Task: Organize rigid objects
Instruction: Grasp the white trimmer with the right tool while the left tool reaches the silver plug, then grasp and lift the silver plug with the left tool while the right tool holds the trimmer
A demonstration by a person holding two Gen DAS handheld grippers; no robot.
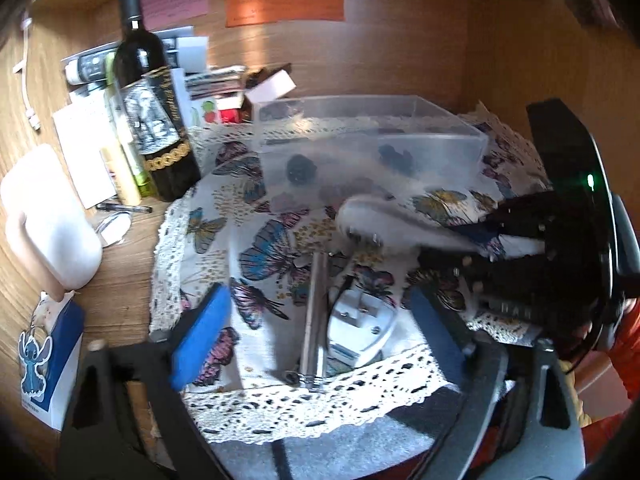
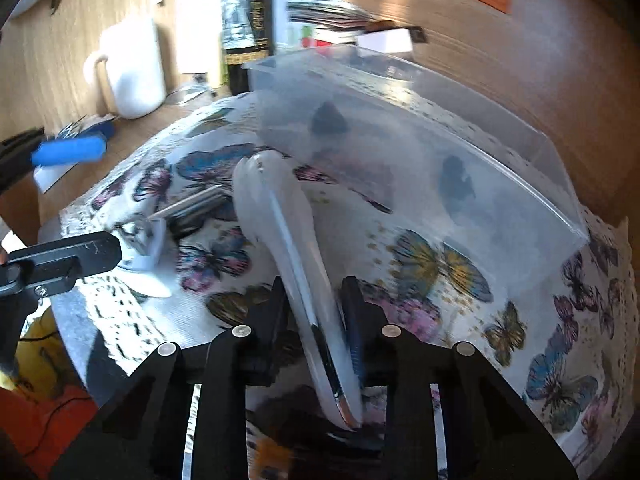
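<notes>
Right gripper clamped on the handle end of a long white plastic device with a chrome strip; black fingers press it from both sides; device is tilted, its rounded head pointing toward the clear rectangular plastic box, just beside the box's near wall, not inside; whether the head touches the cloth cannot be told, blurred. Left gripper spread wide, holding nothing; blue foam pads stand either side of a slim silver metal tube and a white plug adapter with metal prongs, both lying on the cloth between the jaws, touching or nearly so. All sits on a white butterfly-print tablecloth with lace edge over a wooden desk; clear box stands on the cloth farther back. Left of the cloth: dark wine bottle with gold-trimmed label, upright; white plastic jug with handle; black pen; blue-and-white box with a blue cartoon tag. On the wooden back wall, orange paper note, green and pink notes beside it.
</notes>
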